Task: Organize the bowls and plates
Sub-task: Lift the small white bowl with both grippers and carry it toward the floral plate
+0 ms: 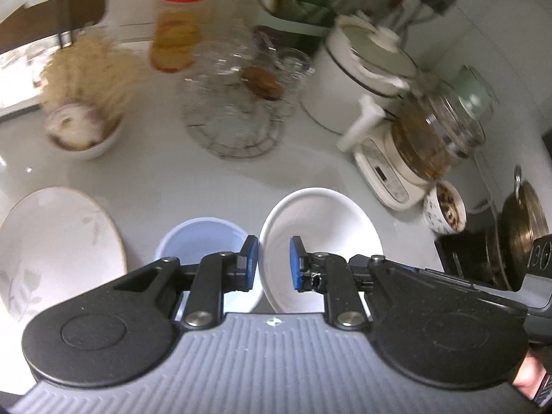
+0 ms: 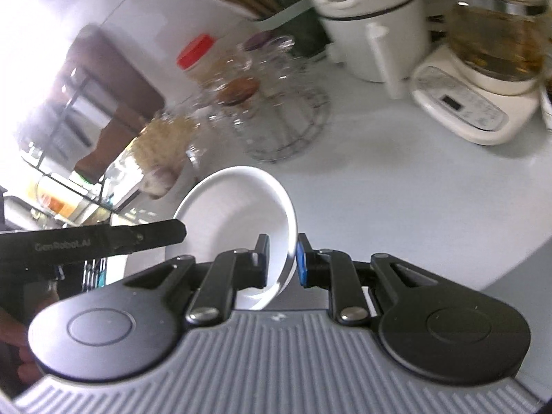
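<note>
Two jaws, two states | our right gripper (image 2: pixel 283 260) grips the tilted white bowl (image 2: pixel 234 214) by its rim, above the surface | left gripper (image 1: pixel 273 264) spread, empty, blue bowl (image 1: pixel 203 238) just beyond, nearer.

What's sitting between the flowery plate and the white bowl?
A pale blue bowl sits between the flowery plate and the white bowl, seen in the left wrist view.
</note>
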Motion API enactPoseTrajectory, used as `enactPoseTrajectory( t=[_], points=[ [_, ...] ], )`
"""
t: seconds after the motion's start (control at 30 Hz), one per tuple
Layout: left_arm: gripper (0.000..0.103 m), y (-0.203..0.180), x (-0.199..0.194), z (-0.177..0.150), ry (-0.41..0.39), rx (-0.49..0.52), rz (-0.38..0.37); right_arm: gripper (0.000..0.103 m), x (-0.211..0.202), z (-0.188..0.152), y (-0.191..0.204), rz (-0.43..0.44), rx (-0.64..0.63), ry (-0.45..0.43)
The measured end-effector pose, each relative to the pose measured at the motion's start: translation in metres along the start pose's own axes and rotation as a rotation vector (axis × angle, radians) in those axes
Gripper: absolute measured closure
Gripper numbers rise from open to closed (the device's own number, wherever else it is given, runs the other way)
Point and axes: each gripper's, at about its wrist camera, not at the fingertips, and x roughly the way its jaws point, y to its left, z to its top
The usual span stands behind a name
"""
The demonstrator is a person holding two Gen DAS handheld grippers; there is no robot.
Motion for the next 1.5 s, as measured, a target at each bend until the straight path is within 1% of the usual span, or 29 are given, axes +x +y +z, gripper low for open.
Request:
enactPoseTrajectory(
  t=[0.17, 0.37, 0.57, 0.73, 0.9, 1.03, 1.23, 1.37, 1.4, 1.43, 1.47, 1.5],
  points=[
    [0.082, 0.024, -0.014, -0.005, -0.042, -0.053, 0.033, 0.084, 0.014, 0.003, 0.02, 0.03, -0.06, 0.024],
    [0.082, 0.045, -0.02, -0.015, -0.076, -0.113, 0.071, 0.084, 0.031, 0.0, 0.037, 0.044, -0.112, 0.056],
    [0.082, 0.069, -0.019, -0.03, -0.082, -0.15, 0.099, 0.084, 0.05, -0.01, 0.049, 0.05, -0.14, 0.087],
    [0.082, 0.082, -0.013, -0.035, -0.095, -0.168, 0.13, 0.083, 0.068, -0.017, 0.06, 0.037, -0.186, 0.104],
    [0.082, 0.096, -0.005, -0.045, -0.099, -0.213, 0.11, 0.082, 0.08, -0.02, 0.058, 0.027, -0.179, 0.117],
    [0.082, 0.1, 0.004, -0.047, -0.101, -0.223, 0.086, 0.082, 0.08, -0.019, 0.057, 0.006, -0.178, 0.092],
    [0.082, 0.096, 0.015, -0.039, -0.112, -0.19, 0.068, 0.082, 0.082, -0.014, 0.055, -0.033, -0.188, 0.064],
    [0.082, 0.097, 0.024, -0.036, -0.097, -0.187, 0.046, 0.082, 0.085, -0.012, 0.047, -0.051, -0.158, 0.06],
    [0.08, 0.097, 0.026, -0.035, -0.092, -0.189, 0.046, 0.082, 0.086, -0.011, 0.044, -0.058, -0.15, 0.061],
    [0.069, 0.097, 0.027, -0.034, -0.084, -0.192, 0.046, 0.081, 0.086, -0.009, 0.042, -0.064, -0.141, 0.064],
    [0.061, 0.097, 0.029, -0.033, -0.076, -0.197, 0.045, 0.076, 0.086, -0.008, 0.04, -0.068, -0.137, 0.069],
    [0.051, 0.097, 0.029, -0.031, -0.076, -0.201, 0.051, 0.059, 0.084, -0.006, 0.038, -0.059, -0.129, 0.066]
  ],
)
